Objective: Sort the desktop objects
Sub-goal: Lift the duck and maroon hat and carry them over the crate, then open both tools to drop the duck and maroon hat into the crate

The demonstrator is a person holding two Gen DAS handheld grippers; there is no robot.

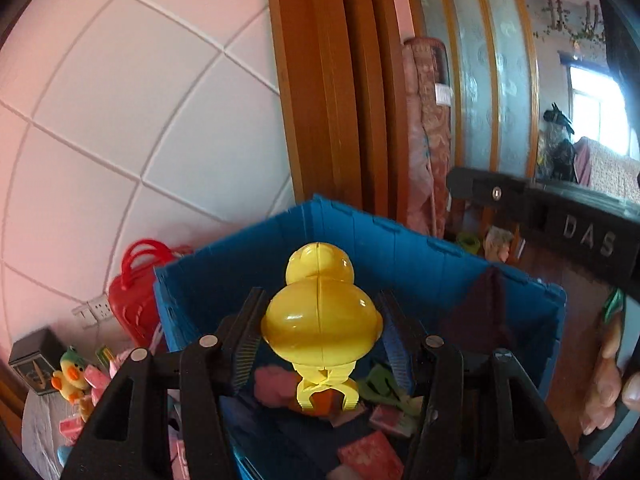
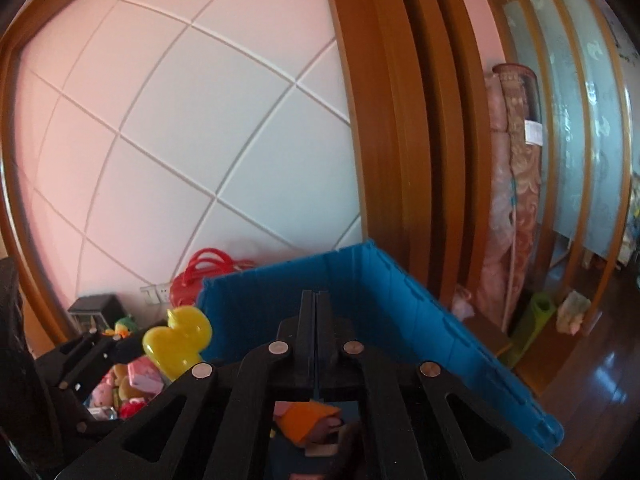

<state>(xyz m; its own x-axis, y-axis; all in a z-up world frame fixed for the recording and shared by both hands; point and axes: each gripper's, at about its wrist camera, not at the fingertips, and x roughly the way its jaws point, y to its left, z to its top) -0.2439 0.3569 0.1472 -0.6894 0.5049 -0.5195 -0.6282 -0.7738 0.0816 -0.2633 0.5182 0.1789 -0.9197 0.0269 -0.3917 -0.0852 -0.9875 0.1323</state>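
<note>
Left gripper (image 1: pixel 320 320) clamps duck (image 1: pixel 320 320), poised above bin (image 1: pixel 420 264); right gripper (image 2: pixel 316 316) closed, empty, alongside.

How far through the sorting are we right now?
Done: several small items already lie inside the blue bin. In hand: the left gripper holds a yellow duck toy above it; the right gripper is shut, empty. Left: toys piled beside the bin.
</note>
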